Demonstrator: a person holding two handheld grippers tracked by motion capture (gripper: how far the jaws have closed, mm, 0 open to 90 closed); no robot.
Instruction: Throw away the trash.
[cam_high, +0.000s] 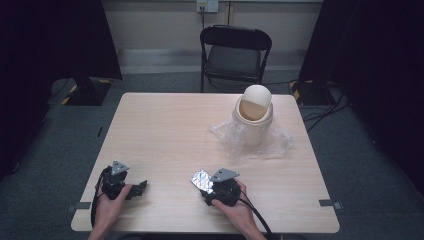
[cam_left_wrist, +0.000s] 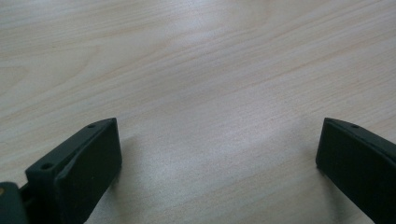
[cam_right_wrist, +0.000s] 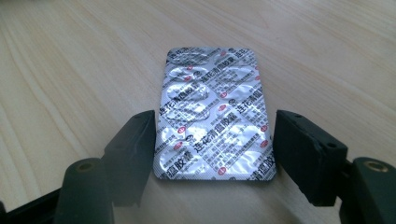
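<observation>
The right claw (cam_right_wrist: 215, 140) clamps a silver blister pack (cam_right_wrist: 215, 116) by its side edges, near the desk's (cam_high: 165, 130) near edge. The left claw (cam_left_wrist: 217, 154) rests released at near left. A cream bin (cam_high: 253, 117) on crumpled plastic (cam_high: 225, 137) stands far right

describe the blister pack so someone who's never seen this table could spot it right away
Start at the wooden table and go to its near edge, where the right gripper sits. The blister pack lies flat between that gripper's two black jaws. It is the only shiny silver foil rectangle there, printed with dark characters and small red marks.
</observation>
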